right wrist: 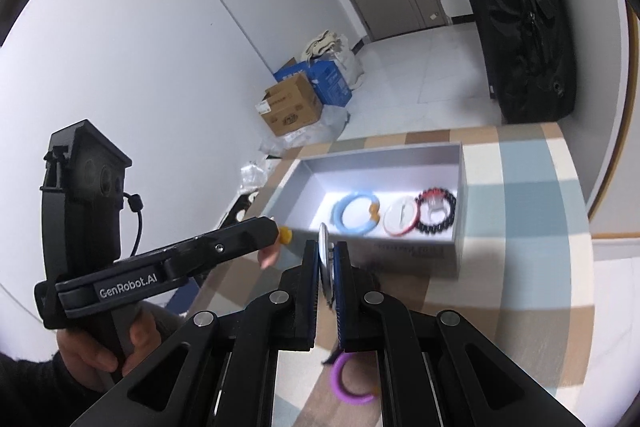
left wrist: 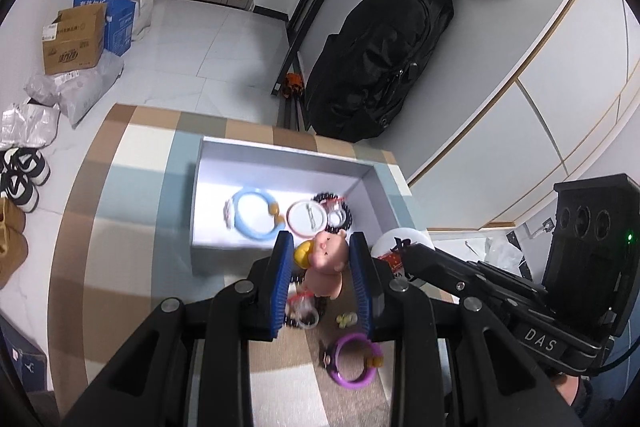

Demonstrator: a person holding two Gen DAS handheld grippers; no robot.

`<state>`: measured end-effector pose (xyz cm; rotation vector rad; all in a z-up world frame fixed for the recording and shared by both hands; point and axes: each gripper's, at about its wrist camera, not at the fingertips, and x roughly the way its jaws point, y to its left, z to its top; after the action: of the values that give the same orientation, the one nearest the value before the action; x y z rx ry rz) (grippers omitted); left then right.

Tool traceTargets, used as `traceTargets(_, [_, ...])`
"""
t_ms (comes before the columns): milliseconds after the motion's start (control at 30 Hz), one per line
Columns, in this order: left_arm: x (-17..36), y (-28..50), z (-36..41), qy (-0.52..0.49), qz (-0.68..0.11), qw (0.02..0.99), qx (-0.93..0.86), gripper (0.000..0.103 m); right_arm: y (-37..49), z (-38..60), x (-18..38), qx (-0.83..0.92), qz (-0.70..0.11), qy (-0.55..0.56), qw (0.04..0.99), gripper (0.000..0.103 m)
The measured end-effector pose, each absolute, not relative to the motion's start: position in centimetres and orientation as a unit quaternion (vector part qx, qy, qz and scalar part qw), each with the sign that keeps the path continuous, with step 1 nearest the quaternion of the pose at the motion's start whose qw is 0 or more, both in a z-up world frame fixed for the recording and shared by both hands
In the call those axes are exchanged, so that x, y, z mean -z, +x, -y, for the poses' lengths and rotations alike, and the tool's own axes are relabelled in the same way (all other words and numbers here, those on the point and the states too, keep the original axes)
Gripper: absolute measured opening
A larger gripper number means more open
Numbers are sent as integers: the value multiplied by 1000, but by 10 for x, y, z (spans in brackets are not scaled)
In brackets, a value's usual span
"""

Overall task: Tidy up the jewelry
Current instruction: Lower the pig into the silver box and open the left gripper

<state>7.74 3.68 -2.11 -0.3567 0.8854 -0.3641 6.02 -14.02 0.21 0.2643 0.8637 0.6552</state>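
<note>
Meanwhile, pig charm (left wrist: pixel 328 259) between left hand-held gripper (left wrist: pixel 320 251) fingers, above table (left wrist: pixel 132 187)

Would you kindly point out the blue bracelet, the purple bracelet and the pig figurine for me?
blue bracelet (left wrist: pixel 256 231), left wrist view, on its lower band inside the box.
purple bracelet (left wrist: pixel 347 381), left wrist view, on its near band on the tablecloth.
pig figurine (left wrist: pixel 329 251), left wrist view, on its face.
</note>
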Motion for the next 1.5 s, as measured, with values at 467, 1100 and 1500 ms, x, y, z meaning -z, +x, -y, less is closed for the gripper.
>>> traceTargets(467, [24, 121, -34, -163, -425, 873, 174, 23, 117, 141, -12, -317, -396, 136, 851, 6])
traceTargets(1100, [44, 141, -31, -168, -445, 861, 181, 23, 147, 142, 21, -305, -428, 145, 838, 6])
traceTargets(1500, [37, 143, -41, -208, -430, 859, 186, 52, 149, 157, 15, -300, -405, 174, 846, 25])
